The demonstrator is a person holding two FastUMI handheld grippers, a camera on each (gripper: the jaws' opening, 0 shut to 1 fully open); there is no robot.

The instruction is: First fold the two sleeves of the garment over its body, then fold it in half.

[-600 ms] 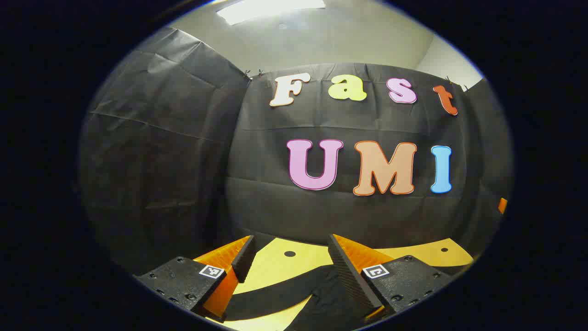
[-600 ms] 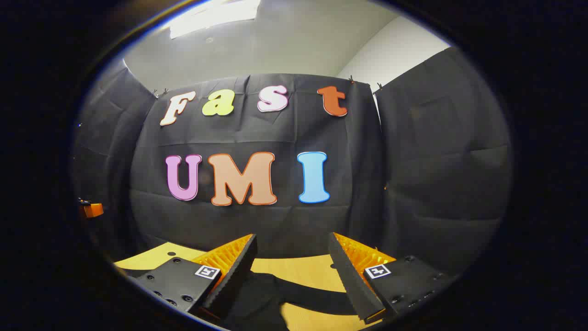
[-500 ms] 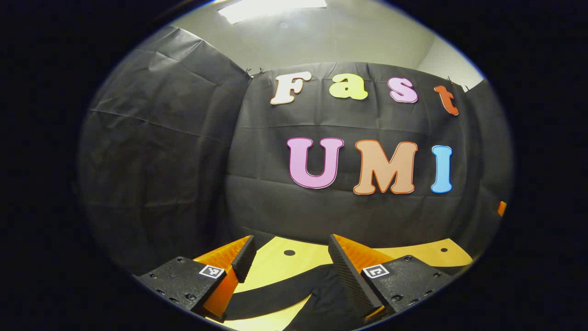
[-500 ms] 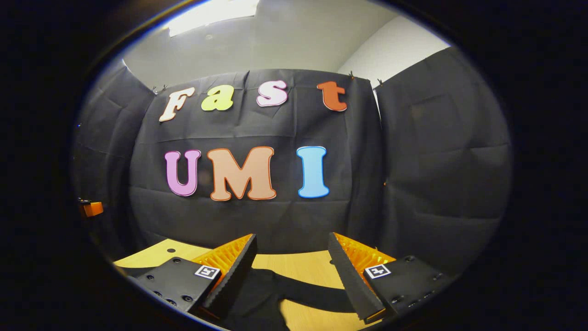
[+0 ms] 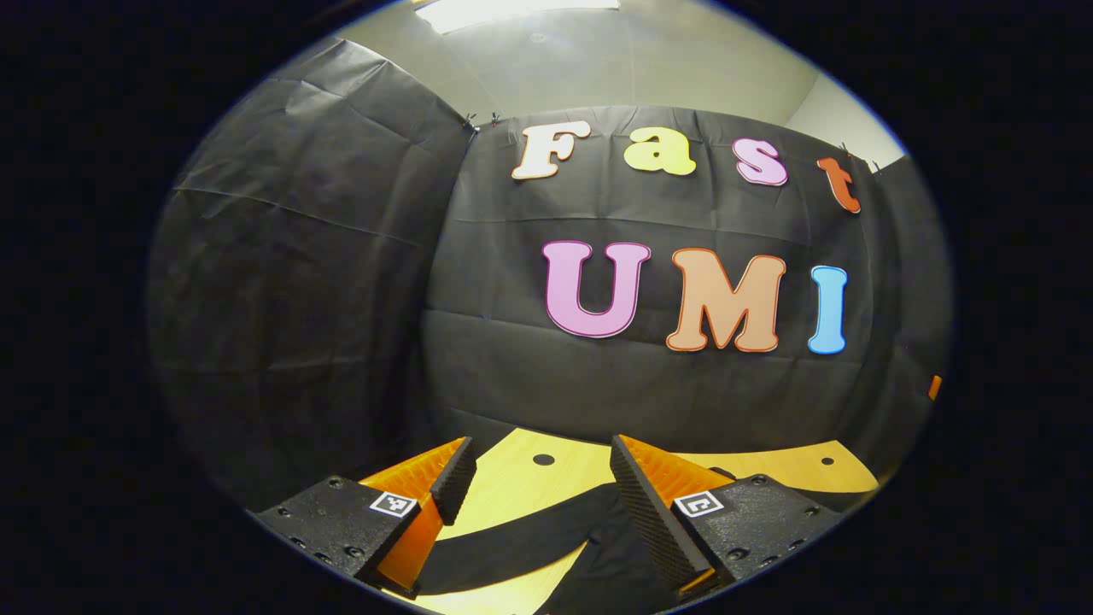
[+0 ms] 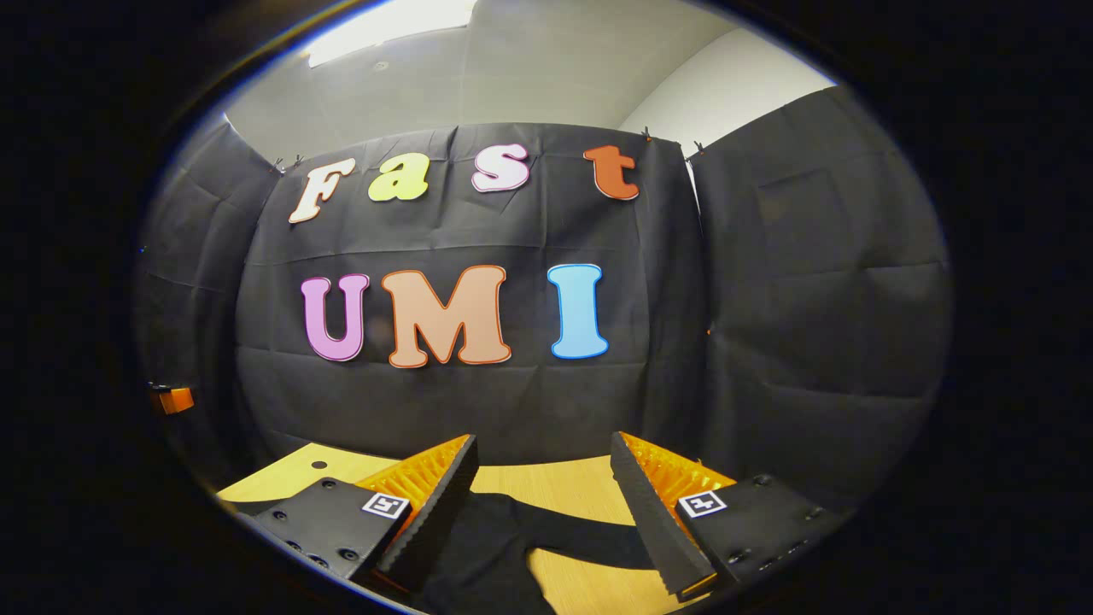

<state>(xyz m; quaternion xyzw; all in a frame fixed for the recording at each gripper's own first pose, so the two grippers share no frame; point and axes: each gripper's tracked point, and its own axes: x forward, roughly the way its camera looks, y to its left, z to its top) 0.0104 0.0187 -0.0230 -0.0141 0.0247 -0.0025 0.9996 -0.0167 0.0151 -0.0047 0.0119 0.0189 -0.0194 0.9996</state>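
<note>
Since the earlier frames both cams have tipped down a bit: the wall sits higher in each view and more tabletop shows ahead; grippers otherwise much as before.

Left gripper (image 5: 534, 491): released, fingers well apart, nothing between them, hovering above the table (image 5: 512, 474). Below and ahead of it lies the black garment (image 5: 628, 568), w/ one sleeve (image 5: 504, 547) running as a long dark band across the gap, from low left up toward the right finger. Body of the garment is to the right of that sleeve, partly hidden by the finger.

Right gripper (image 6: 542, 504): also released, holding nothing. In the right gripper view the garment body sits low left, w/ the other sleeve (image 6: 589, 538) stretching rightward across the wood toward the right finger.

Key relation, as I judge it: each sleeve lies crosswise just under its own gripper, so each hand is nearer its own sleeve; next move needs a drop down and a pinch.

Count: 1 garment, 2 sleeves, 2 grippers, 1 table. Sleeves not yet folded.
</note>
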